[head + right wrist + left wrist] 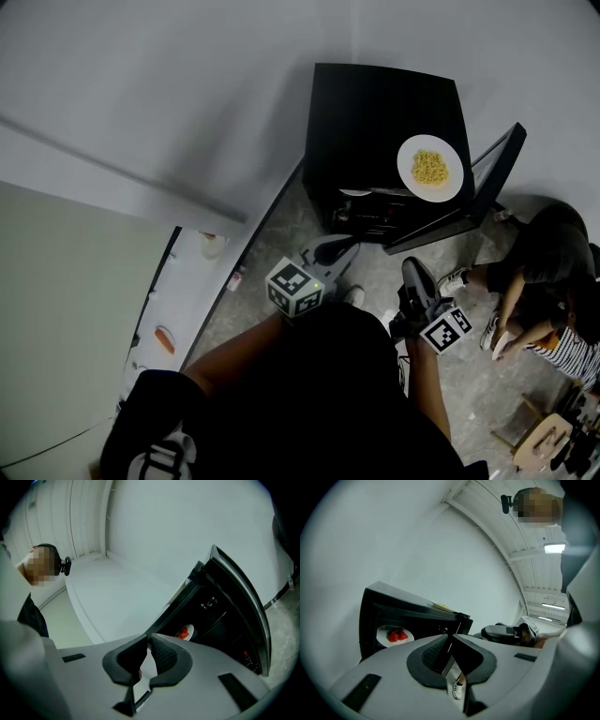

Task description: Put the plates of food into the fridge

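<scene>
A black mini fridge [375,103] stands against the wall with its door [487,183] swung open to the right. On its top lies a white plate of yellow food [429,167]. Inside, on a shelf, sits a white plate of red food [395,635], which also shows in the right gripper view [186,632]. My left gripper [339,248] hovers in front of the fridge, its jaws shut and empty [451,637]. My right gripper [412,270] hangs beside it, a little nearer the door, shut with nothing between its fingers [148,637]. Both point about level toward the fridge opening.
A person [539,281] sits on the floor right of the open door. A wooden stool [539,436] stands at the lower right. A counter [173,319] with small items runs along the left. Bottles [243,654] stand low in the fridge.
</scene>
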Demonstrator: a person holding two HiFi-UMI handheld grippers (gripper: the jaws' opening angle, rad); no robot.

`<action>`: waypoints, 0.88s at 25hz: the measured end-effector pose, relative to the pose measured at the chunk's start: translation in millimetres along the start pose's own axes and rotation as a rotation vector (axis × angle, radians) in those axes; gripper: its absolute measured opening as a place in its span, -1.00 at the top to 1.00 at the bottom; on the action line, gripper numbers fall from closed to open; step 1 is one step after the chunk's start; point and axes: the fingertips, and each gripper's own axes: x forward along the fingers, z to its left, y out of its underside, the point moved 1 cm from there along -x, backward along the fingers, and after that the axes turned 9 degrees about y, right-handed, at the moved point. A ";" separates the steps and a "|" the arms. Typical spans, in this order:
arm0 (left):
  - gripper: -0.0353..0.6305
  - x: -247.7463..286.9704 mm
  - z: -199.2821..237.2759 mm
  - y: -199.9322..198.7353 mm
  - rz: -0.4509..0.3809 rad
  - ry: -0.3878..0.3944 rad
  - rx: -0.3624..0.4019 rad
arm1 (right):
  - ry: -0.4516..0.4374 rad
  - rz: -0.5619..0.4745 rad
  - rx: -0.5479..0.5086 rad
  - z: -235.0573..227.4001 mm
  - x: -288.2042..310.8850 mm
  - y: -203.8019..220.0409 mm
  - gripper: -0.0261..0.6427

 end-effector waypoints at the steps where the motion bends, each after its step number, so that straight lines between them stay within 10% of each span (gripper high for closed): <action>1: 0.81 0.1 0.3 -0.2 0.000 -0.002 0.003 | -0.001 -0.005 0.008 -0.4 2.1 -1.8 0.84; 22: 0.81 3.4 16.2 -15.4 -0.043 -0.012 -0.020 | -0.018 -0.044 0.116 -6.9 36.5 -23.7 0.59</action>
